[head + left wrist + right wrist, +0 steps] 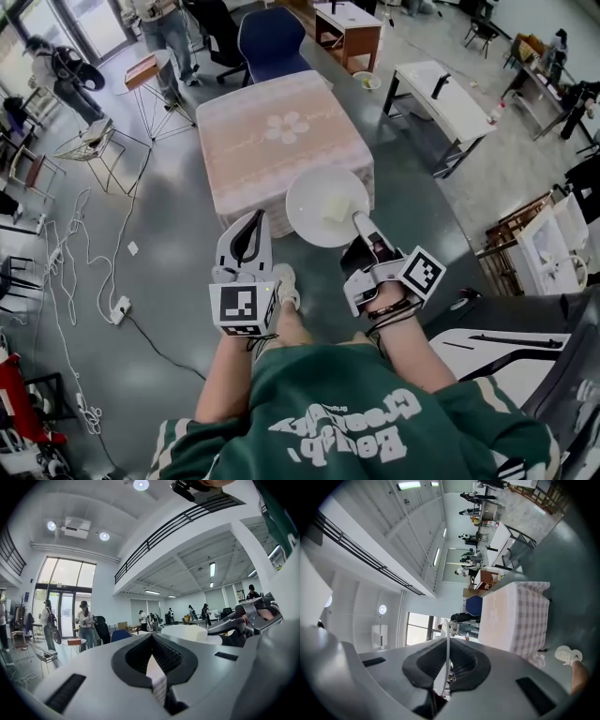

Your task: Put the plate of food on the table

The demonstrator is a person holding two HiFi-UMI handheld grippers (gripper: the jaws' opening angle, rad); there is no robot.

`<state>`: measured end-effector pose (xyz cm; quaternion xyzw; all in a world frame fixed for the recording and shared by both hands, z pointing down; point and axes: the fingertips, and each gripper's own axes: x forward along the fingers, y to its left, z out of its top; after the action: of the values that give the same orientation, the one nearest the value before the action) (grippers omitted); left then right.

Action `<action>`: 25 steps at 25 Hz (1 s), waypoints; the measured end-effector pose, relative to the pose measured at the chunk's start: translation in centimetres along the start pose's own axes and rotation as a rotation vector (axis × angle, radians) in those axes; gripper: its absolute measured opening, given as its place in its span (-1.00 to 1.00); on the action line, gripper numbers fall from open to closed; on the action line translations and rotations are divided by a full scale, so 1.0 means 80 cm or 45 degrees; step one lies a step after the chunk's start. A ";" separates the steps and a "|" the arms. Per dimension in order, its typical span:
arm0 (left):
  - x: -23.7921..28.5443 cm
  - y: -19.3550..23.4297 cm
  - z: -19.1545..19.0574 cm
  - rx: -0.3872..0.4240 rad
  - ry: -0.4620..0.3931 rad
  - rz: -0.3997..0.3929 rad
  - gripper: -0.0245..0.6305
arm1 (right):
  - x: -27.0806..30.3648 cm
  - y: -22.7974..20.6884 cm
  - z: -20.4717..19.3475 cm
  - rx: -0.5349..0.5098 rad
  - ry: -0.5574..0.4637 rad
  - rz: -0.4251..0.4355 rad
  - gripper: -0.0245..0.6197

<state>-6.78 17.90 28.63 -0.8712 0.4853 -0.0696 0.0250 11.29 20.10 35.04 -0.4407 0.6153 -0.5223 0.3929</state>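
My right gripper [358, 221] is shut on the near rim of a round white plate [314, 202], which carries a pale block of food [337, 211]. In the right gripper view the plate [446, 660] shows edge-on, pinched between the black pads. The plate hangs over the floor just before the near edge of the table [281, 131], which wears a pink cloth with a flower print. That table [511, 616] fills the right of the right gripper view. To the plate's left, my left gripper [255, 220] is shut with nothing in it. From the left gripper view the plate [197, 632] appears at the right.
A blue chair [272, 42] stands behind the table, and a white desk [441, 94] is at the back right. A small round side table [150, 70] and wire stands are at the left. Cables and a power strip [117, 309] lie on the floor. People stand at the back.
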 end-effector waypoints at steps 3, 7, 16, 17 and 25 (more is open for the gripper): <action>0.034 0.017 -0.003 -0.007 0.014 -0.028 -0.90 | 0.030 -0.004 0.009 -0.001 -0.023 -0.020 -0.85; 0.084 0.034 -0.009 -0.009 0.040 -0.081 -0.90 | 0.069 -0.013 0.024 0.008 -0.056 -0.038 -0.85; 0.174 0.098 0.000 0.021 0.044 -0.134 -0.90 | 0.167 -0.021 0.044 0.015 -0.099 -0.070 -0.85; 0.184 0.108 0.001 0.022 0.044 -0.137 -0.90 | 0.181 -0.021 0.044 0.014 -0.102 -0.075 -0.85; 0.250 0.174 0.000 0.024 0.052 -0.160 -0.90 | 0.271 -0.019 0.049 0.012 -0.119 -0.085 -0.85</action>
<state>-8.11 -6.43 29.00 -0.8981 0.4293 -0.0933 0.0189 8.64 -1.79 35.47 -0.4830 0.5788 -0.5167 0.4057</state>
